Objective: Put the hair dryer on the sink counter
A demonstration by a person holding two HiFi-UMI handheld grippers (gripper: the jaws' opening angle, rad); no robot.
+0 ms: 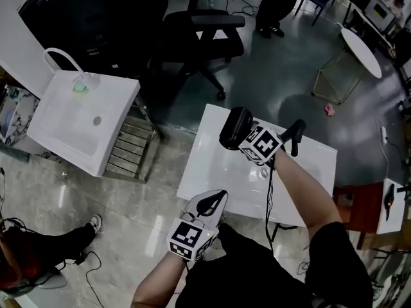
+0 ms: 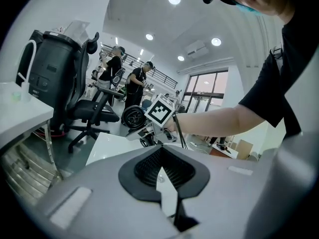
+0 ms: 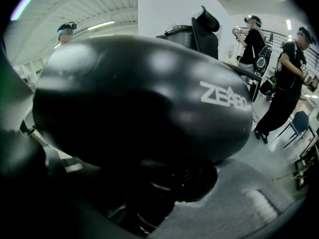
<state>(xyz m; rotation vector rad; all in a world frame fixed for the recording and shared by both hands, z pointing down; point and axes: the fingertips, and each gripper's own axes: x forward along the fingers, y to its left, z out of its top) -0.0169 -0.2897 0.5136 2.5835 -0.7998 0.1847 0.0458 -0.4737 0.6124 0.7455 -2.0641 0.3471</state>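
The black hair dryer [image 1: 234, 128] hangs over the far part of the white sink counter [image 1: 209, 172], and my right gripper [image 1: 246, 135] is shut on it. Its rounded body [image 3: 144, 98] fills the right gripper view and hides the jaws. The cord [image 1: 268, 194] drops along my right forearm. My left gripper [image 1: 214, 201] sits at the counter's near edge, shut with nothing between its jaws. From the left gripper [image 2: 160, 151] view, the hair dryer [image 2: 133, 116] shows beyond the counter [image 2: 107, 146], held above it.
A black faucet [image 1: 295, 135] stands at the counter's far right. A second white sink [image 1: 83, 117] with a white faucet sits to the left, a metal rack [image 1: 128, 149] beside it. Behind are an office chair [image 1: 202, 34] and a round white table [image 1: 361, 51]. People stand in the background.
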